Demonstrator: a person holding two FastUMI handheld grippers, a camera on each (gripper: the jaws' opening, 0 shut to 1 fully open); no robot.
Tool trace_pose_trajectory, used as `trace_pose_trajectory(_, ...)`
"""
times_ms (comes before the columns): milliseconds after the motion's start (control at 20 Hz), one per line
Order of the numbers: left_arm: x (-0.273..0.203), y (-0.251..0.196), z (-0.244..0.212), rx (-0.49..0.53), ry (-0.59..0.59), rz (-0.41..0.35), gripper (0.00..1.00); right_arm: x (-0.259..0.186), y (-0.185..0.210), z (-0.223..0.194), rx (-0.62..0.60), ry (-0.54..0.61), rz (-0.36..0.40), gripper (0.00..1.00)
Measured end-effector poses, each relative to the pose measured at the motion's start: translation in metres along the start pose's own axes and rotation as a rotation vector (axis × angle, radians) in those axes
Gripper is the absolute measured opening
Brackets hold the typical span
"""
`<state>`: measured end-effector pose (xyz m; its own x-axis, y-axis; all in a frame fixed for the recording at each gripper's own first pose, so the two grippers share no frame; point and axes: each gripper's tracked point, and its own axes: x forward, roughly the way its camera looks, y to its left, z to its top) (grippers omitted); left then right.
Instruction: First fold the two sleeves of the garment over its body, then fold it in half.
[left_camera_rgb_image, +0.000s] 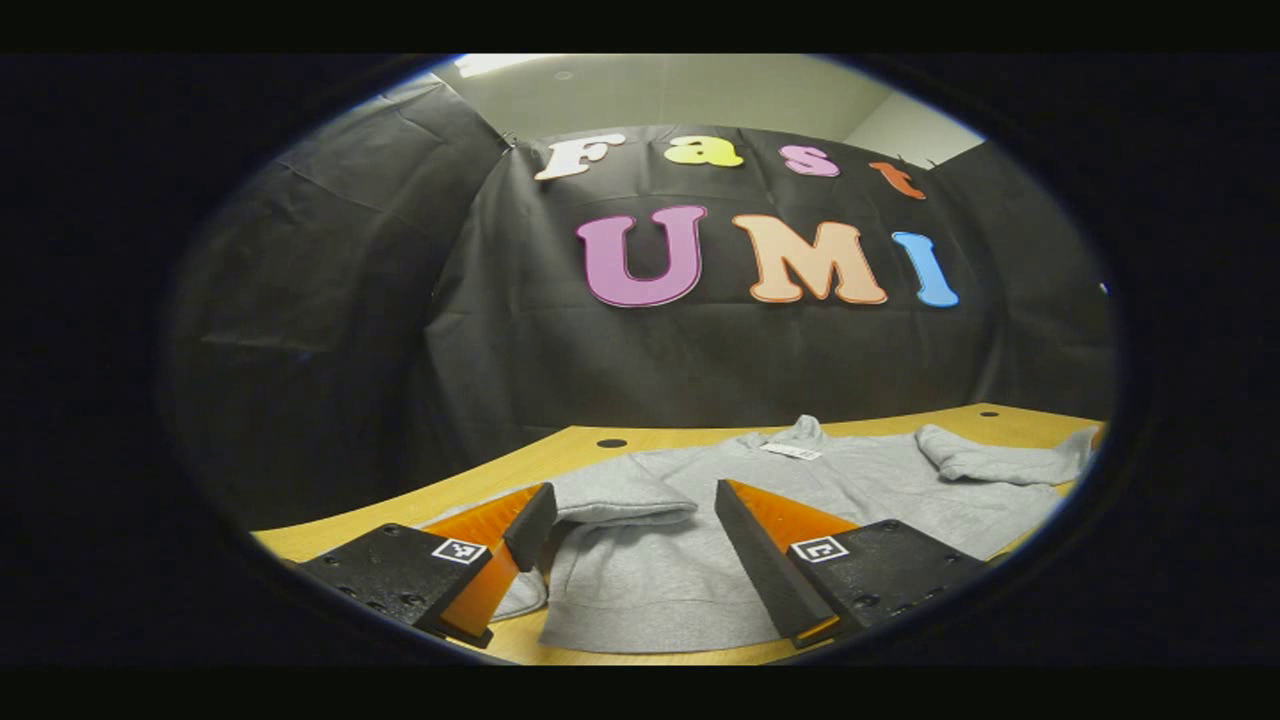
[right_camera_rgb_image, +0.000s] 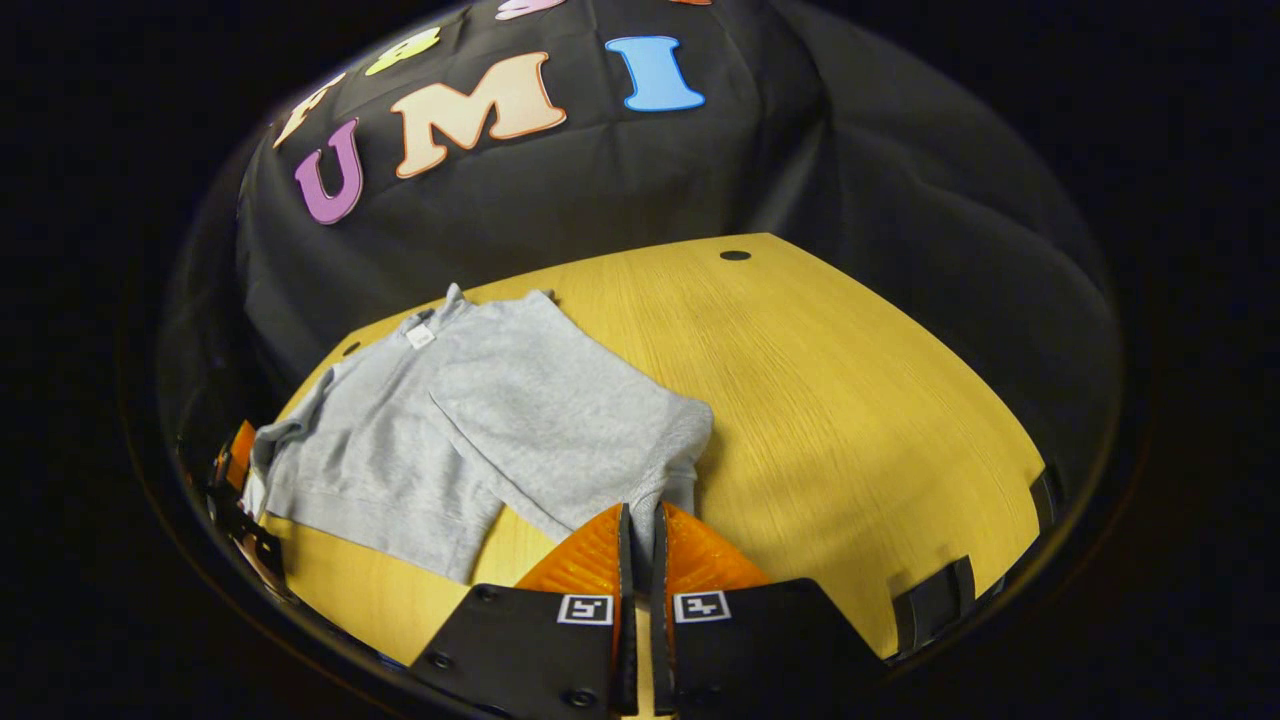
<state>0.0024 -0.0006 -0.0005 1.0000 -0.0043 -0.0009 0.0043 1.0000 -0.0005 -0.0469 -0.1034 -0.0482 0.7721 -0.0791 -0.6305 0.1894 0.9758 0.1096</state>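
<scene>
Grey fleece sweatshirt (right_camera_rgb_image: 400, 440) flat on yellow wooden table (right_camera_rgb_image: 850, 400), left-centre of right gripper view. Right gripper (right_camera_rgb_image: 640, 545) pinches sleeve cuff (right_camera_rgb_image: 672, 470) at lower centre; carry it low across body, keep tension. Left gripper (left_camera_rgb_image: 630, 535) wide, empty.

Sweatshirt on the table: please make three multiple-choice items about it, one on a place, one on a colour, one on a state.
1. Where does the sweatshirt lie?
A. On a wooden table
B. On a floor
C. On a chair

2. What colour is the sweatshirt?
A. Blue
B. Red
C. Grey

3. How do the jaws of the right gripper stand?
A. Wide open above bare wood
B. Closed on a sleeve
C. Closed on a white tag

Answers:
1 A: the sweatshirt is spread on the wooden table.
2 C: its cloth is plain grey in both views.
3 B: the right gripper pinches the end of the sleeve, which lies across the body; the left gripper is open.
</scene>
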Motion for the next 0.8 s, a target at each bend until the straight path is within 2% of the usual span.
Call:
trace_pose_trajectory(250, -0.001, 0.000, 0.001, 0.000, 0.000, -0.003, 0.95, 0.019, 0.059, 0.049, -0.040, -0.042, 0.072, 0.08)
trace_pose_trajectory(500, -0.001, -0.001, 0.000, 0.000, 0.000, -0.006, 0.94, 0.040, 0.147, 0.097, -0.123, -0.086, 0.189, 0.08)
trace_pose_trajectory(800, -0.002, -0.001, 0.000, -0.001, 0.000, -0.007, 0.94, 0.065, 0.252, 0.127, -0.196, -0.117, 0.306, 0.07)
